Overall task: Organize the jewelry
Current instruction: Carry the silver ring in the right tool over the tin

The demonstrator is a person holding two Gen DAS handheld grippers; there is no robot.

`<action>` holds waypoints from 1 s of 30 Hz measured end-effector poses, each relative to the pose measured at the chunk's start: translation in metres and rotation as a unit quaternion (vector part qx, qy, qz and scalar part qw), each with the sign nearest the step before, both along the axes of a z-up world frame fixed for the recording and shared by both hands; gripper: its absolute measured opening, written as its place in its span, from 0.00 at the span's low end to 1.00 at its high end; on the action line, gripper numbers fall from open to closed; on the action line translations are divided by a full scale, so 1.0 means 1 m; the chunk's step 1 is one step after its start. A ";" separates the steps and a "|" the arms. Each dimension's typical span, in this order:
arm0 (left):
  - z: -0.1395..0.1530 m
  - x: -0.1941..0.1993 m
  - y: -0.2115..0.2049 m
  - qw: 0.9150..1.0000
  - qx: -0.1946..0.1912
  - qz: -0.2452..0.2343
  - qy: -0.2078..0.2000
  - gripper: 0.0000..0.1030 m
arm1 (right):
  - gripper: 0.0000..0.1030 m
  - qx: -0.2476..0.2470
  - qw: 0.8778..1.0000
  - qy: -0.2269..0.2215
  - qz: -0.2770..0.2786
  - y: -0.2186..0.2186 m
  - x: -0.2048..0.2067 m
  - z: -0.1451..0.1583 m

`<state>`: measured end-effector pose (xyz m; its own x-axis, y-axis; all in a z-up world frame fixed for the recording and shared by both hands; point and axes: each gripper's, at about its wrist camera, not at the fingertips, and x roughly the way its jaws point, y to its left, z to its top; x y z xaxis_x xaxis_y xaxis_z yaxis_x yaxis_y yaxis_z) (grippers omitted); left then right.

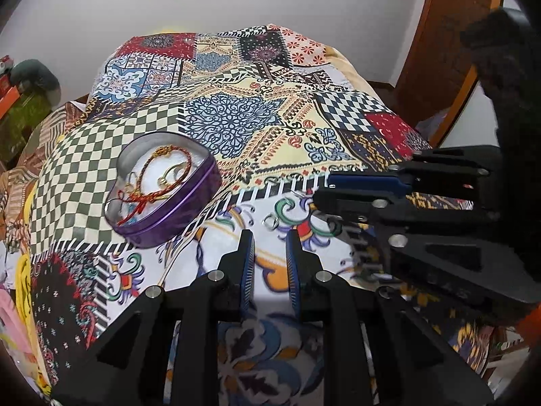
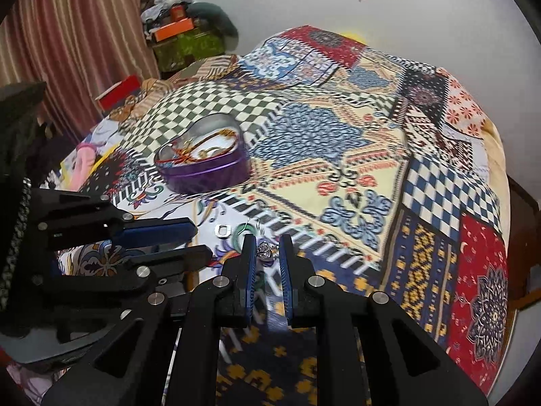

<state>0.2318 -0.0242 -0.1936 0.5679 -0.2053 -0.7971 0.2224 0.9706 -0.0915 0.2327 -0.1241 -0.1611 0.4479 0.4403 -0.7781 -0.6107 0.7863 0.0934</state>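
Item one: your right gripper (image 2: 266,253) hung low over the patchwork bedspread (image 2: 372,155), its blue-padded fingers (image 2: 250,270) set a little apart with a small sparkling silver earring (image 2: 265,249) lying in the gap. You could not tell from either view whether the pads touched the earring. In the left wrist view that same gripper (image 1: 321,186) entered from the right, and the earring showed only as a blurred glint at its tips.

Item two: your left gripper (image 1: 269,247) had its fingers apart and held nothing, with only the printed cloth (image 1: 270,128) between them. In the right wrist view it (image 2: 199,240) lay on the left, pointing toward the centre.

Item three: a silver ring (image 2: 223,229) lay flat on the cloth, just beyond the left gripper's tips and near the earring. The left wrist view showed the ring (image 1: 270,220) just ahead of the finger gap.

Item four: a purple heart-shaped tin (image 1: 175,216) stood open on the checked patch, well apart from both grippers. Inside it lay a red-and-gold braided bracelet (image 1: 148,176) and a gold ring (image 1: 170,173) on white padding. The tin (image 2: 206,177) appeared likewise in the right wrist view.
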 end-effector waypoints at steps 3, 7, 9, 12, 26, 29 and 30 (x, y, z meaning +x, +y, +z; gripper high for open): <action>-0.002 0.008 -0.003 1.000 -0.005 0.006 0.004 0.18 | 0.12 0.003 1.000 -0.004 -0.006 -0.006 0.001 0.003; -0.005 0.014 -0.007 1.000 0.000 0.010 0.007 0.12 | 0.12 0.010 1.000 -0.006 -0.011 -0.012 0.002 0.005; -0.005 0.016 -0.007 1.000 0.004 0.011 0.009 0.08 | 0.12 0.013 1.000 -0.005 -0.013 -0.013 0.003 0.005; -0.004 0.016 -0.007 1.000 0.004 0.013 0.005 0.08 | 0.12 0.017 1.000 -0.005 -0.016 -0.013 0.003 0.007; 0.033 -0.011 0.012 0.998 -0.005 0.034 -0.049 0.08 | 0.12 0.032 0.998 -0.041 -0.026 -0.008 -0.004 0.042; 0.042 -0.016 0.018 0.997 -0.007 0.042 -0.061 0.08 | 0.12 0.041 0.997 -0.053 -0.026 -0.003 -0.007 0.055; 0.047 -0.018 0.022 0.997 -0.008 0.045 -0.067 0.08 | 0.12 0.043 0.997 -0.058 -0.025 -0.001 -0.009 0.058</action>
